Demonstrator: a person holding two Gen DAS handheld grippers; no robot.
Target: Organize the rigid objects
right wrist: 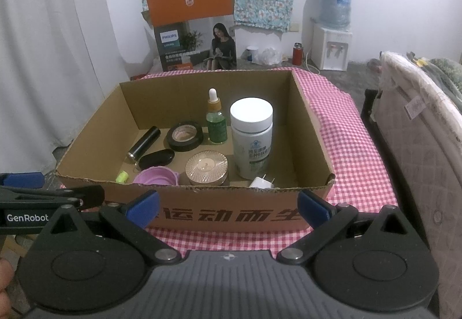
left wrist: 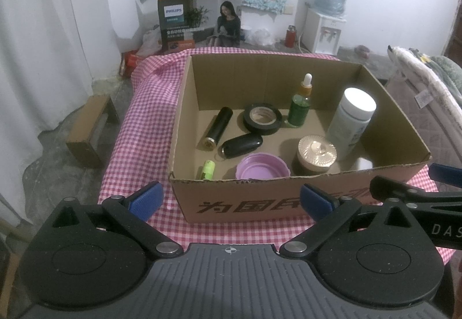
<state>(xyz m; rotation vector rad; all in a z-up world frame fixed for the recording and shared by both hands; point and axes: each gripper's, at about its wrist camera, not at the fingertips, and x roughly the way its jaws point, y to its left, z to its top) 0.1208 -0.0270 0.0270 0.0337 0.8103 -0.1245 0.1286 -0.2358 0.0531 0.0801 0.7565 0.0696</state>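
Cardboard box (left wrist: 288, 203) sits on the pink-checked bench (left wrist: 138, 105) and holds all the rigid items visible: black tape roll (left wrist: 262, 118), green dropper bottle (left wrist: 300, 105), white-capped supplement bottle (left wrist: 352, 122), gold-lidded jar (left wrist: 316, 154), purple lid (left wrist: 261, 170), black cylinder (left wrist: 218, 128), black key fob (left wrist: 242, 145), small lime-green tube (left wrist: 208, 169). The right view also shows a white plug adapter (right wrist: 261, 182) tucked behind the front wall, beside the supplement bottle. Left claw (left wrist: 231, 199) is wide open, empty, hovering just in front of the box's front wall; right claw (right wrist: 228, 207) same, wide open, nothing held, alongside it. Nothing loose shows on the cloth, so sorting looks done or nearly so, though the bench near the cameras is hidden by the tools. Risks: a reach over the front wall could snag the cardboard edge and drag the box; upright bottles are tall and could tip if brushed by a finger; items are crowded, so a grab for the jar may nudge the purple lid or adapter.
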